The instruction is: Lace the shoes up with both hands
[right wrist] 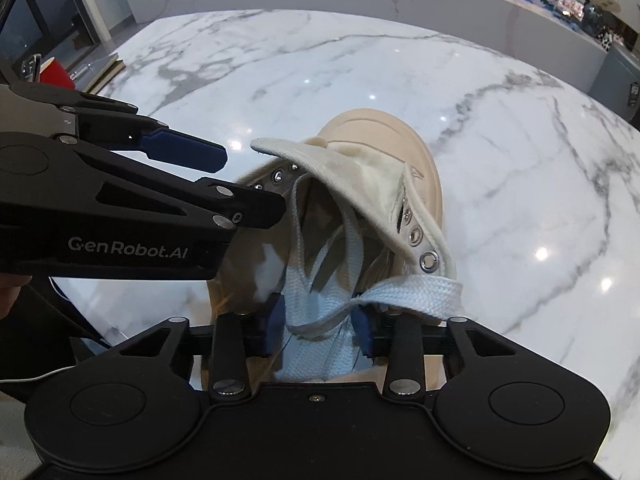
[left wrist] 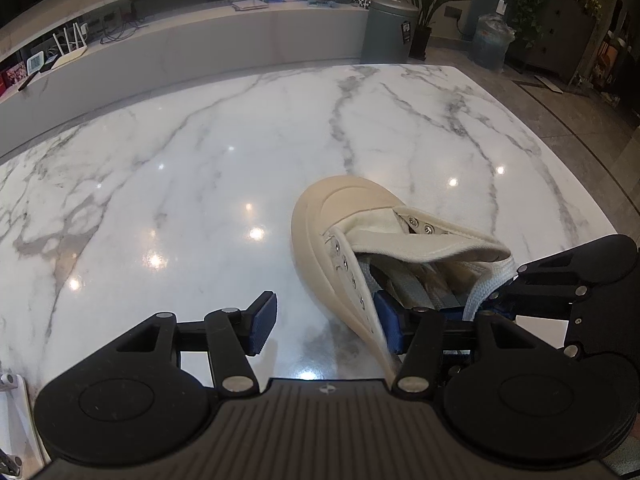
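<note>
A cream shoe (left wrist: pixel 340 208) (right wrist: pixel 380 132) lies on the marble table (left wrist: pixel 200 180) (right wrist: pixel 520 160), toe pointing away and its tongue (right wrist: pixel 340 172) flipped forward over the toe. My right gripper (right wrist: pixel 320 322) (left wrist: pixel 496 304) sits over the shoe's opening, and its blue pads are shut on a folded bunch of the flat white shoelace (right wrist: pixel 320 304) (left wrist: pixel 490 284). One loose end of the lace trails off to the right. My left gripper (left wrist: pixel 326 320) (right wrist: pixel 248 184) is open and straddles the shoe's left side wall. Its right pad is inside the shoe and its left pad stands clear outside.
A red cup (right wrist: pixel 54 74) and a flat book (right wrist: pixel 108 72) sit at the table's far left edge. Behind the table runs a long counter (left wrist: pixel 200 44), with a grey bin (left wrist: pixel 390 28) and plants on the floor beyond. A hand (right wrist: pixel 8 292) shows at the left.
</note>
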### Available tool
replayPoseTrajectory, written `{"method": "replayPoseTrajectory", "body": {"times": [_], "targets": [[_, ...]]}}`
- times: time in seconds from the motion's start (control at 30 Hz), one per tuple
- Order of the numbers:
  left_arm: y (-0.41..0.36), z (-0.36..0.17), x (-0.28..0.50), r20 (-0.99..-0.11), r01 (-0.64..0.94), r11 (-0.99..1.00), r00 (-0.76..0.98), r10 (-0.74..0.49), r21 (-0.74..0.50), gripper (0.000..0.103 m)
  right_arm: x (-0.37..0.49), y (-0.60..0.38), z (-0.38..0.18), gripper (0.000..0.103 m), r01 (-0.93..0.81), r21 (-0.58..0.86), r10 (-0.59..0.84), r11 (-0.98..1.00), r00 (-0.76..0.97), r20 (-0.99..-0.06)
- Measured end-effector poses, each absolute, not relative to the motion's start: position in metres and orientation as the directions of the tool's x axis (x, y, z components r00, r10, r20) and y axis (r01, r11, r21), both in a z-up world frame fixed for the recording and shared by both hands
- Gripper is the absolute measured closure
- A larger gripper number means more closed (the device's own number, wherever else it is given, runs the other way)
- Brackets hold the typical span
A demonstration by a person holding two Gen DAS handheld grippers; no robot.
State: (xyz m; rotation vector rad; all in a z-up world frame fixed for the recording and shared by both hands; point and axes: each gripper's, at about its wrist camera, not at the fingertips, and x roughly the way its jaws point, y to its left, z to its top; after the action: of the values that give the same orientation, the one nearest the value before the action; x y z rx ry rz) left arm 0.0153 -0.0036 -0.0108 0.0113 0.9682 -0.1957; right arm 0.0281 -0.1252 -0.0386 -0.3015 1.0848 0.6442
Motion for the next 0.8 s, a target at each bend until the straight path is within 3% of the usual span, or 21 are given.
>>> {"method": "replayPoseTrajectory", "body": {"times": [0.13,0.8], "targets": [[-0.006,-0.010,0.015,-0.820,0.173,0.983,0.553,-0.149,-0.062,0.051,0.027,-0.127,-0.039,0.096,-0.624,0.073,0.341,0.778,0.321,-0.884],[-0.015,-0.008,0.013,-0.823,0.179,0.984,0.557,-0.115,-0.016,0.051,0.016,-0.151,-0.004,0.101,-0.601,0.057,0.376,0.797,0.421,-0.825]]}}
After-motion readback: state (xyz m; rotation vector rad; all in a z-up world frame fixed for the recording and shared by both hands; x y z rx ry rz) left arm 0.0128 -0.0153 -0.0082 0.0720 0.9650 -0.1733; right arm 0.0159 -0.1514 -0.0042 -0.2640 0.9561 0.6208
